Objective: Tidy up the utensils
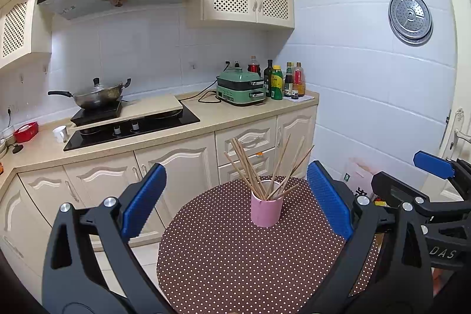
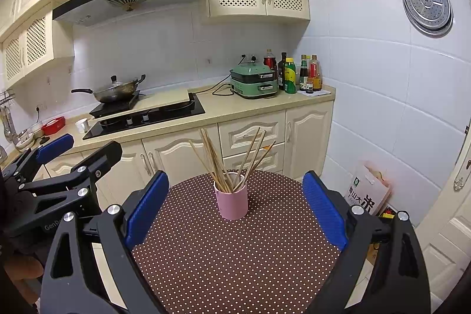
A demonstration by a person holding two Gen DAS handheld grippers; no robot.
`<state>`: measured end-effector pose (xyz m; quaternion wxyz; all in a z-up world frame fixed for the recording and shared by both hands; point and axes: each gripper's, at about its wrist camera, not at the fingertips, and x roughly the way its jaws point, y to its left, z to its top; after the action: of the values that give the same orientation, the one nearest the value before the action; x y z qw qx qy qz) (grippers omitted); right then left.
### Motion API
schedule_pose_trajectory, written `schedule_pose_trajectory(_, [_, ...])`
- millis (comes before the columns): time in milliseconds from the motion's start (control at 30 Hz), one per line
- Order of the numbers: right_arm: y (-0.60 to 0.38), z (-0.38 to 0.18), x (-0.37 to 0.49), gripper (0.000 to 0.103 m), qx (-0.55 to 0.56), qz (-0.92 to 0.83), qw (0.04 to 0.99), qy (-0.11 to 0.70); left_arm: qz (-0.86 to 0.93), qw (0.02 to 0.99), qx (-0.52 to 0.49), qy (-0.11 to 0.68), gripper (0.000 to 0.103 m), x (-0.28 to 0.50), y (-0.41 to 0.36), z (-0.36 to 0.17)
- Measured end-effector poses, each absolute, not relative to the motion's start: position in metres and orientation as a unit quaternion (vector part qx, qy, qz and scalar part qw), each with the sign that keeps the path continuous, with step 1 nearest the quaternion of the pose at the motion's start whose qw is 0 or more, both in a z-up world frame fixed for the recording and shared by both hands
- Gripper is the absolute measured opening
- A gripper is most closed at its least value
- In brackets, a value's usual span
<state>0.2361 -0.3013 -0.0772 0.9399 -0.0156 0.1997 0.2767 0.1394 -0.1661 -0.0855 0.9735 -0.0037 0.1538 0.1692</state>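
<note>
Both grippers (image 1: 235, 196) (image 2: 235, 202) spread; chopsticks (image 2: 229, 164) in cup (image 2: 232, 203).

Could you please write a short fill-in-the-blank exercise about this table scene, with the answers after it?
1. The chopsticks stand in a cup whose colour is ____.
2. The cup stands on a brown tablecloth patterned with white ____.
3. Both the left gripper and the right gripper are ____, holding nothing.
4. On the stove behind, a ____ sits under a lid.

Answers: pink; dots; open; wok
</note>
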Motion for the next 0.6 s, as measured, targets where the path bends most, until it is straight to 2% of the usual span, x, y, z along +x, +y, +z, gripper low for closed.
schedule_pose_trajectory(600, [-0.3012, -0.078, 0.2384, 0.089, -0.016, 0.277, 0.939, 0.202, 0.169, 0.973, -0.004, 0.155, 0.094, 0.1385, -0.1625, -0.0864])
